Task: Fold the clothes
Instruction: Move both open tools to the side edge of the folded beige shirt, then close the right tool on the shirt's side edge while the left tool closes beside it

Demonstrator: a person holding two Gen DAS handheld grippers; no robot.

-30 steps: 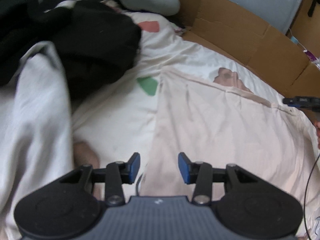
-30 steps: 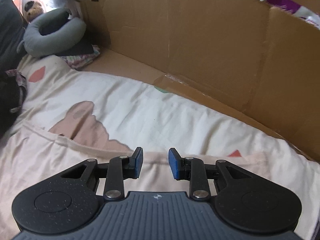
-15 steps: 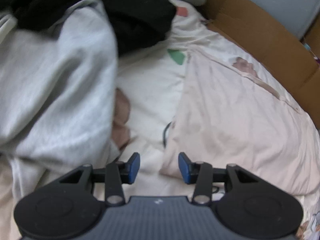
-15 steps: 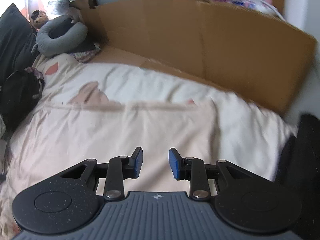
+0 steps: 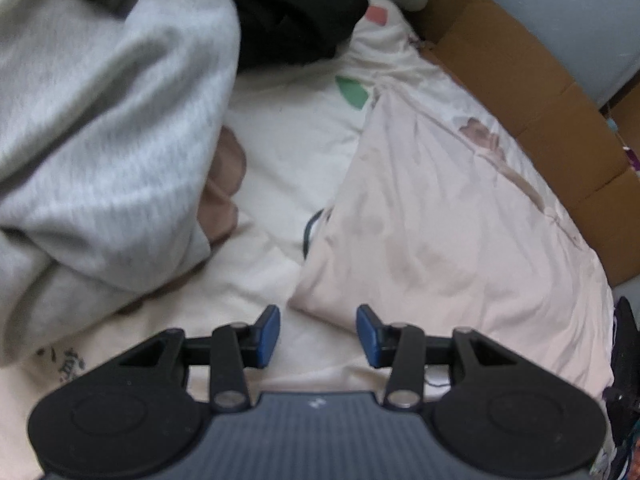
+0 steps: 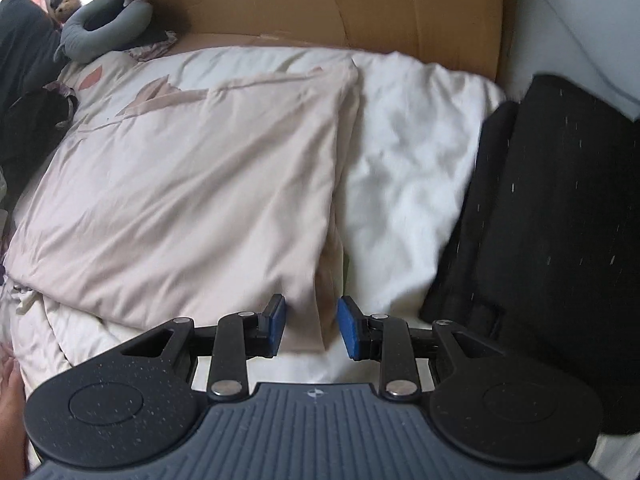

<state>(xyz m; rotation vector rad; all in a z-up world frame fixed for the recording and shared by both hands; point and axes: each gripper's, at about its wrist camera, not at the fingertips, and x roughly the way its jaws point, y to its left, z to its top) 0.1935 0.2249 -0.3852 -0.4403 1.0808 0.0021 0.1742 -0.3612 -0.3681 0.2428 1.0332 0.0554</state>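
Note:
A pale pink garment [image 6: 192, 184] lies folded flat on the white bed sheet [image 6: 404, 160]; it also shows in the left wrist view [image 5: 440, 232]. My right gripper [image 6: 311, 328] is open, with the garment's near right corner between its blue pads, which are apart from the cloth. My left gripper [image 5: 318, 334] is open and empty, just in front of the garment's near left corner.
A grey sweatshirt [image 5: 100, 112] and black clothes [image 5: 292, 8] are heaped at the left. A folded black garment [image 6: 552, 248] lies at the right. Cardboard [image 6: 360, 0] walls the far side. A grey neck pillow [image 6: 104, 28] sits at the back left.
Both grippers have pulled back toward the near edge of the pink garment. The views now show its near corners. The jaws stayed open.

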